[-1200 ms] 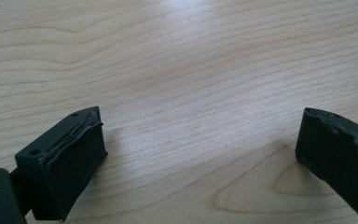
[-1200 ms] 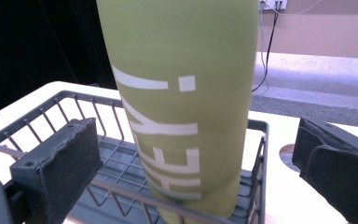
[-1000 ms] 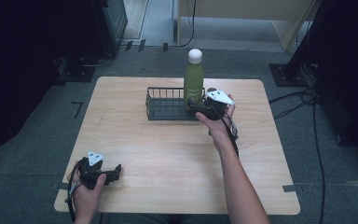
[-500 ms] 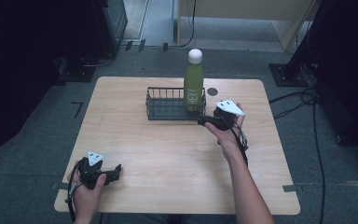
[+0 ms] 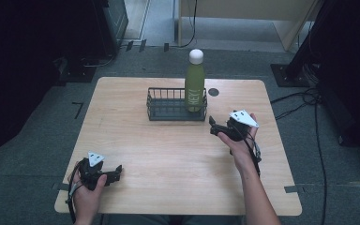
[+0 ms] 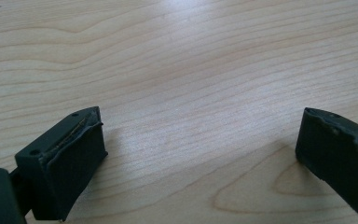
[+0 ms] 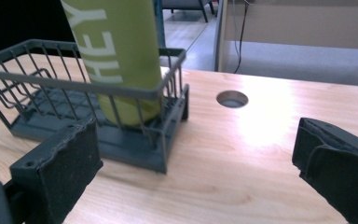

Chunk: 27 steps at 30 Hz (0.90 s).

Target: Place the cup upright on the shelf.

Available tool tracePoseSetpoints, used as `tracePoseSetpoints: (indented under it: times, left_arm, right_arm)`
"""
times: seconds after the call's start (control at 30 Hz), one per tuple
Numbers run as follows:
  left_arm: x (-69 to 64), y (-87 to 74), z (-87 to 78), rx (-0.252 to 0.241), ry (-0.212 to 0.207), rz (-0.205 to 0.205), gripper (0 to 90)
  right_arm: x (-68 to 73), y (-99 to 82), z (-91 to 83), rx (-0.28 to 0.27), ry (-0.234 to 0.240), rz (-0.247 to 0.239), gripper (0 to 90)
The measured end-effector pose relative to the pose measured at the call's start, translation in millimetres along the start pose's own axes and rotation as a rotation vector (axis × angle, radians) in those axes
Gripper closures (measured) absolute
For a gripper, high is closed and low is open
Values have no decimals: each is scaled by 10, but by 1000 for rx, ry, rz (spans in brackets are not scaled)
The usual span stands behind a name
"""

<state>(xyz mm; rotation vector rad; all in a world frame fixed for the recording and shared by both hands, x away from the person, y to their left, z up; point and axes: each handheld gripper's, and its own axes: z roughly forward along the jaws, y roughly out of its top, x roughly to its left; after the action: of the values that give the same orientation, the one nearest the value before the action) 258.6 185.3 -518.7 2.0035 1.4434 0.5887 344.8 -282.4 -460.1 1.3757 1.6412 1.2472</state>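
A tall green bottle with a white cap stands upright in the right end of a dark wire basket at the back of the wooden table. In the right gripper view the bottle and the basket are close ahead on the left. My right gripper is open and empty, just right of the basket's front corner. My left gripper rests near the table's front left, open over bare wood.
A round hole in the tabletop lies just right of the basket, and the hole is ahead in the right gripper view. Dark equipment and cables surround the table on the floor.
My right gripper has let go of the bottle and drawn back toward the front right, away from the basket. The bottle stays upright in the basket. The left gripper has not moved.
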Motion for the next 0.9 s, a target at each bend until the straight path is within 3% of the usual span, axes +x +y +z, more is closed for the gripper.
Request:
tracePoseSetpoints:
  times: [0.57,0.9]
  left_arm:
    - [0,0,0,0,0,0,15]
    - [0,0,0,0,0,0,15]
  right_arm:
    - [-232,-246,-316,13,-38,14,7]
    - [-424,-440,-557,35,-76,57,0]
